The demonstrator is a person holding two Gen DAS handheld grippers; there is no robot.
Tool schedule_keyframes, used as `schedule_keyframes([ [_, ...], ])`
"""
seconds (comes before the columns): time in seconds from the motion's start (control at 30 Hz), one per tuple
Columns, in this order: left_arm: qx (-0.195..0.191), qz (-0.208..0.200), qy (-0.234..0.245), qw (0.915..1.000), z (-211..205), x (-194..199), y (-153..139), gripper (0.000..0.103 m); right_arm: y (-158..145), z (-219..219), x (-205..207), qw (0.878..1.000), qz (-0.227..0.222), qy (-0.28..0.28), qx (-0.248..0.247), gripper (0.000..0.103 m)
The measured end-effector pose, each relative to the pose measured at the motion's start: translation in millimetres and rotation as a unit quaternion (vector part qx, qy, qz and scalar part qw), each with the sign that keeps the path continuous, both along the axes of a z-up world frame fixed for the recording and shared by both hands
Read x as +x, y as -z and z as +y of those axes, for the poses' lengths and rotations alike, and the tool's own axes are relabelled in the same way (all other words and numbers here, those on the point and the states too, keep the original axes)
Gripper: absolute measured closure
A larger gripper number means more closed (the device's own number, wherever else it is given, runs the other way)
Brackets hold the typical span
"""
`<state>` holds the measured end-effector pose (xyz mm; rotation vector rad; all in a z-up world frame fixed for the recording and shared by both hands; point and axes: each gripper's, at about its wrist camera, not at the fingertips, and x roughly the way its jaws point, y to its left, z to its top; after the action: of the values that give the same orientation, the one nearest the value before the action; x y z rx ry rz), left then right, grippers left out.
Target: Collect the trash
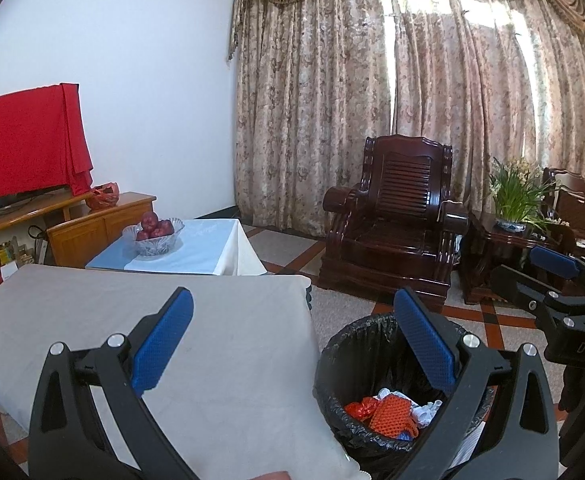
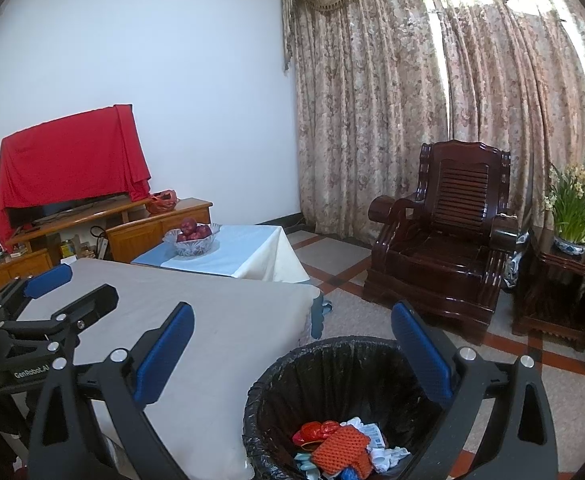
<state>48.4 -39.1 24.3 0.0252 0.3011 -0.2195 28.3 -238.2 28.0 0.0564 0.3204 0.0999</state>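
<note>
A: Jaws first. Left gripper [image 1: 288, 340] spread wide, nothing between the pads. Right gripper [image 2: 292, 344] same: wide apart, empty.

B: Trash?

A: All in the bin [image 2: 352, 364], black liner, on the floor just beside the table [image 2: 220, 332] corner. Both grippers hover above the bin, left one more over the table edge.

B: Risks?

A: My guess only. The right finger of each gripper sits close above the bin rim; a drop or swing could snag the liner or tip the bin and spill the trash [image 2: 340, 448]. The two grippers are near each other, so they could knock together. The table cloth hangs just beside the bin; catching it would drag it.

B: Counts.

A: Grippers, two. Bin, one. Trash in the bin: one orange mesh piece, one red crumple, several white and blue scraps, too tangled to count exactly. On the table beside the bin: no trash that I can see. Beyond the table from the bin, one glass bowl [image 2: 191, 242] with apples, maybe four or five, piled, unsure. One armchair [image 2: 444, 236] past the bin. One plant [image 2: 572, 212] further right of it.

B: Task looks near done?

A: Likely; what's in view looks cleared.
</note>
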Motion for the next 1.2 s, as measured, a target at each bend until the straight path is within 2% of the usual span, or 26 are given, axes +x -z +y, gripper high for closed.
schedule_keyframes([
  [1.2, 0.004, 0.017, 0.000, 0.9999, -9, 11, 11, 0.005, 21, -5, 18, 1.000, 0.020, 0.004, 0.005, 0.006],
])
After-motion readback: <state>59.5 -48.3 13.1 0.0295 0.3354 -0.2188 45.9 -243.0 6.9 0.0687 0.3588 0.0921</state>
